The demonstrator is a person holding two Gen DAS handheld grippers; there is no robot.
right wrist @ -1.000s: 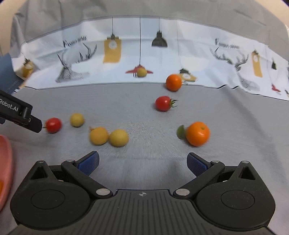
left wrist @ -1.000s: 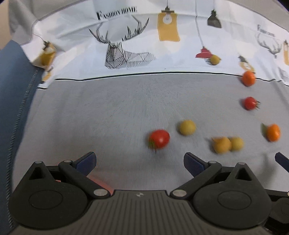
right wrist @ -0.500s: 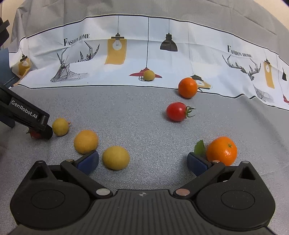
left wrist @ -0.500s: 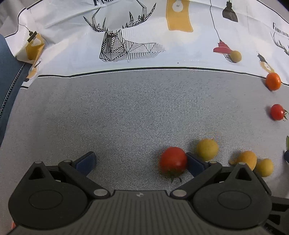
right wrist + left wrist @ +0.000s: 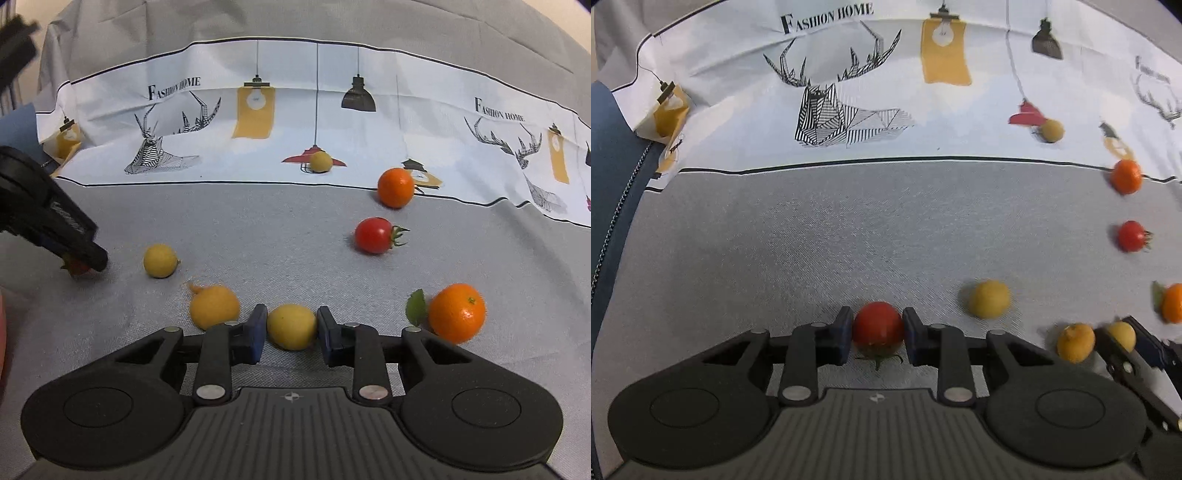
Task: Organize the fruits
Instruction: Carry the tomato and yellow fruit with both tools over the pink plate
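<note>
Fingers of the left gripper [image 5: 878, 334] had just closed on a red tomato [image 5: 878, 325]; the right gripper [image 5: 291, 328] likewise clasped a yellow fruit [image 5: 291, 325]. Excess squeeze risked bruising; a glancing hold risked a roll across the counter [image 5: 258, 229].

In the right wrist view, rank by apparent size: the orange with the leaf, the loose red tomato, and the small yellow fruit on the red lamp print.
1. orange with the leaf, largest.
2. red tomato.
3. small yellow fruit, smallest.
The orange lies nearest the camera and the yellow fruit farthest, so the true order is unsure.
</note>
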